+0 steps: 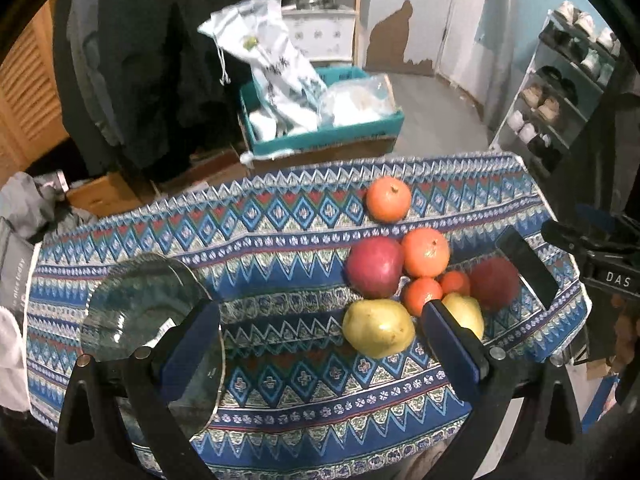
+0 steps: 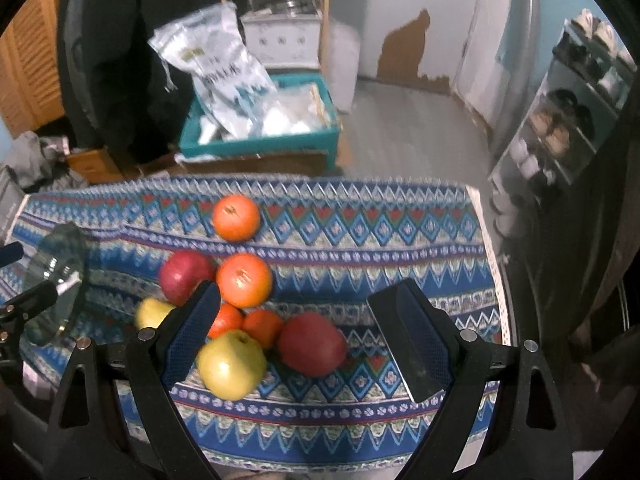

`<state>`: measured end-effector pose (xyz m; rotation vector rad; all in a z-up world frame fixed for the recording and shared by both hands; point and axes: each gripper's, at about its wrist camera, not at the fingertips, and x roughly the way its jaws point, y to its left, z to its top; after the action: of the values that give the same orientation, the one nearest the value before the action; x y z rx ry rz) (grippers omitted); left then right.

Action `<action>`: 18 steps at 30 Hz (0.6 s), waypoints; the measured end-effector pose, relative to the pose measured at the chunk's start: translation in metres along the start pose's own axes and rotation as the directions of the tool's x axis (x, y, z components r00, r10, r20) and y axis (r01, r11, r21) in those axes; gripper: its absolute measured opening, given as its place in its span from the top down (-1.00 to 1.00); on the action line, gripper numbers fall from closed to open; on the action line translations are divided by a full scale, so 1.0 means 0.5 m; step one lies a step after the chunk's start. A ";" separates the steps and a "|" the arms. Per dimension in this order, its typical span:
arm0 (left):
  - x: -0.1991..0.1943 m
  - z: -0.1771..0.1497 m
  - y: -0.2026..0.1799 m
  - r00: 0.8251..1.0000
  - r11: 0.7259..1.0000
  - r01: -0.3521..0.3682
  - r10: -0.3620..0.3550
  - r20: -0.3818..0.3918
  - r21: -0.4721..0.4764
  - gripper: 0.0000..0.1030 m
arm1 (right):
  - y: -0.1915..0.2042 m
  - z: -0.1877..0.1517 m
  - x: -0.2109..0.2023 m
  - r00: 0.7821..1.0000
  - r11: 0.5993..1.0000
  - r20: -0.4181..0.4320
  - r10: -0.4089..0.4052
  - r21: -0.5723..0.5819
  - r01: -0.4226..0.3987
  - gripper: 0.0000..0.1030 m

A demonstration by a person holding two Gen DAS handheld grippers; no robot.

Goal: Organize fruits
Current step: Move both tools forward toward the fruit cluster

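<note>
Fruit lies clustered on the patterned tablecloth [image 1: 280,384]: two oranges [image 1: 388,199] [image 1: 425,252], a red apple [image 1: 374,266], two tangerines [image 1: 422,295], a yellow pear [image 1: 378,328], a yellow-green apple [image 2: 232,364] and a darker red apple [image 2: 312,344]. My left gripper [image 1: 320,308] is open, with the pear just ahead between its fingers. A clear glass plate [image 1: 144,300] stands tilted at its left finger; whether it rests on that finger is unclear. My right gripper [image 2: 300,292] is open above the yellow-green and darker red apples.
The table's far edge drops to the floor. Beyond it are a teal crate [image 1: 320,136] with white bags, cardboard boxes [image 1: 104,196] and dark hanging clothes [image 1: 140,60]. A shoe rack [image 1: 560,80] stands at the right. The cloth's left half holds only the plate.
</note>
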<state>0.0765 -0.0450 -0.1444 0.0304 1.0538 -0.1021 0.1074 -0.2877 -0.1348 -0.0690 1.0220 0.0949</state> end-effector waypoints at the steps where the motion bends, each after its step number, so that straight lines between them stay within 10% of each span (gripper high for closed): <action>1: 0.012 -0.001 -0.002 1.000 1.000 0.004 -0.004 -0.011 -0.001 -0.99 | -0.004 -0.003 0.011 1.000 1.000 -0.016 -0.003 0.003 0.003 -0.71; 18: 0.176 -0.030 -0.050 0.984 0.999 0.049 -0.047 -0.171 0.007 -0.99 | -0.042 -0.065 0.184 0.968 0.998 -0.248 0.031 0.053 -0.018 -0.71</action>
<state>0.1041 -0.0749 -0.2279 0.0247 1.2257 -0.1510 0.1300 -0.3077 -0.2302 -0.0219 1.2758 0.0841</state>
